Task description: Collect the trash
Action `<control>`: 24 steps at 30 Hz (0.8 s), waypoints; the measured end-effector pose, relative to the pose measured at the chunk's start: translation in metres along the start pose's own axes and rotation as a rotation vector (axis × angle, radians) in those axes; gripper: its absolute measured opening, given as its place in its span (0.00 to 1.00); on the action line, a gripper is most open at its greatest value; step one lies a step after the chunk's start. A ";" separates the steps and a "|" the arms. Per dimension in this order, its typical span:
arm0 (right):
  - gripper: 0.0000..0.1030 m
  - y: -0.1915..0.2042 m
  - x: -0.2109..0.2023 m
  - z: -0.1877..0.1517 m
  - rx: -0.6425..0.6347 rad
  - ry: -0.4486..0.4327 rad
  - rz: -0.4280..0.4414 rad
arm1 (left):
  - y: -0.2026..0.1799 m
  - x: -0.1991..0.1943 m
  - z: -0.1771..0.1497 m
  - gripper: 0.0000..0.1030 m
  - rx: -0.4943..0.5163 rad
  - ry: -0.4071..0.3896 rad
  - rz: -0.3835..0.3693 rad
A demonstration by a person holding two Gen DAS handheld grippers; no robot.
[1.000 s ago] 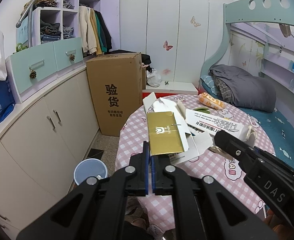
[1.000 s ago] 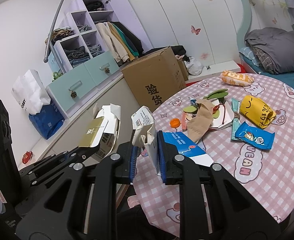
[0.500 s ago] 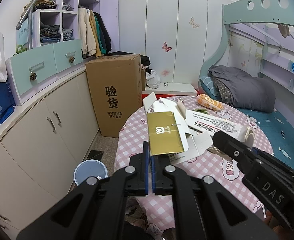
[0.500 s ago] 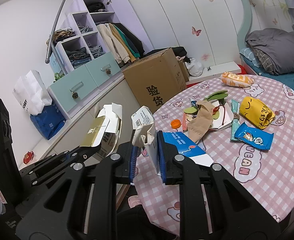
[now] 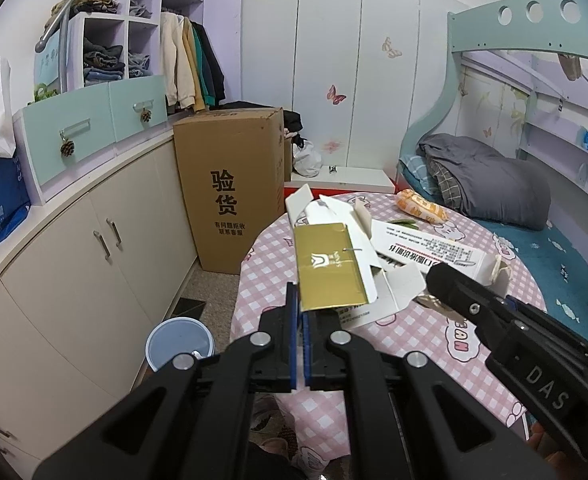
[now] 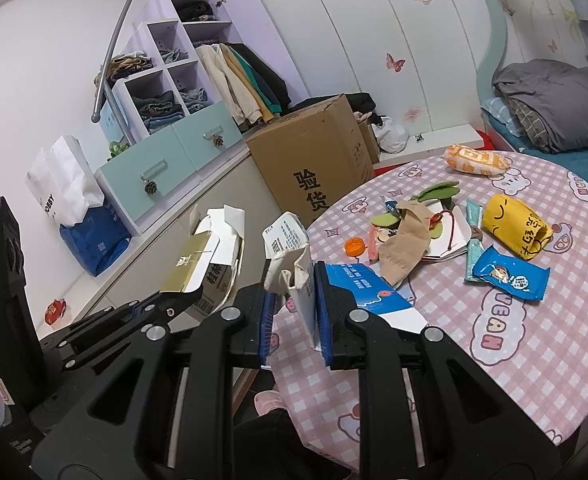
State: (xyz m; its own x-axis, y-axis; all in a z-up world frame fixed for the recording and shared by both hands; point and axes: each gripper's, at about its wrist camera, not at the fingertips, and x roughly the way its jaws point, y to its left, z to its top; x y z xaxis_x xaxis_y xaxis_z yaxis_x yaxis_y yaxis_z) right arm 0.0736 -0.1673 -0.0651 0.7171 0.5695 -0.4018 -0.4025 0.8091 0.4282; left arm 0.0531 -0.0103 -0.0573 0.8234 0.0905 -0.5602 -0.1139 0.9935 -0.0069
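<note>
Left wrist view: left claw (image 5: 299, 320) pinches a gold carton (image 5: 329, 268); right claw (image 6: 294, 312) clamps a white carton (image 6: 294, 264).

Both wrist views look down along their fingers, sharing the checkered table (image 5: 278, 248).

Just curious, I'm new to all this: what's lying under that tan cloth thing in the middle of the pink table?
The tan cloth drapes over a white card with a red string and green felt leaves poking out. Whatever else lies beneath its folds is covered.
</note>
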 end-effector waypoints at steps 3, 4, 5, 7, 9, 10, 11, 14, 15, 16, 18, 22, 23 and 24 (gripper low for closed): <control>0.18 0.007 0.009 -0.001 -0.013 0.012 0.001 | 0.007 0.005 -0.001 0.02 -0.014 0.006 -0.006; 0.18 0.010 0.013 -0.002 -0.017 0.018 0.002 | 0.012 0.007 -0.002 0.02 -0.022 0.009 -0.006; 0.18 0.012 0.017 -0.002 -0.020 0.023 0.002 | 0.014 0.009 -0.002 0.02 -0.026 0.011 -0.005; 0.18 0.016 0.027 -0.002 -0.029 0.037 0.004 | 0.021 0.015 -0.004 0.02 -0.041 0.021 -0.006; 0.18 0.022 0.039 -0.003 -0.040 0.054 0.004 | 0.030 0.022 -0.004 0.02 -0.058 0.030 -0.004; 0.18 0.026 0.045 -0.003 -0.046 0.061 0.006 | 0.038 0.027 -0.005 0.02 -0.071 0.036 -0.002; 0.18 0.030 0.054 -0.003 -0.053 0.073 0.007 | 0.044 0.030 -0.005 0.02 -0.079 0.040 0.000; 0.18 0.043 0.079 -0.005 -0.073 0.108 0.021 | 0.068 0.044 -0.005 0.02 -0.113 0.054 0.006; 0.18 0.049 0.088 -0.005 -0.080 0.120 0.028 | 0.075 0.049 -0.005 0.02 -0.121 0.059 0.009; 0.18 0.055 0.099 -0.006 -0.090 0.130 0.033 | 0.086 0.055 -0.005 0.02 -0.135 0.066 0.014; 0.18 0.066 0.118 -0.006 -0.106 0.149 0.043 | 0.103 0.065 -0.005 0.02 -0.154 0.075 0.024; 0.18 0.091 0.163 -0.007 -0.143 0.192 0.068 | 0.148 0.090 -0.005 0.02 -0.209 0.097 0.053; 0.18 0.096 0.173 -0.007 -0.150 0.200 0.073 | 0.161 0.097 -0.005 0.02 -0.221 0.104 0.064; 0.18 0.102 0.186 -0.008 -0.157 0.212 0.079 | 0.172 0.104 -0.005 0.02 -0.232 0.110 0.074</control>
State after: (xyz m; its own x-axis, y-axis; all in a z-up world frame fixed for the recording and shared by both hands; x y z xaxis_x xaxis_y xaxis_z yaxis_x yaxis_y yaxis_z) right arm 0.1613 0.0225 -0.1024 0.5516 0.6363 -0.5393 -0.5476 0.7640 0.3414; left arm 0.1162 0.1699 -0.1214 0.7442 0.1415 -0.6528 -0.3061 0.9409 -0.1450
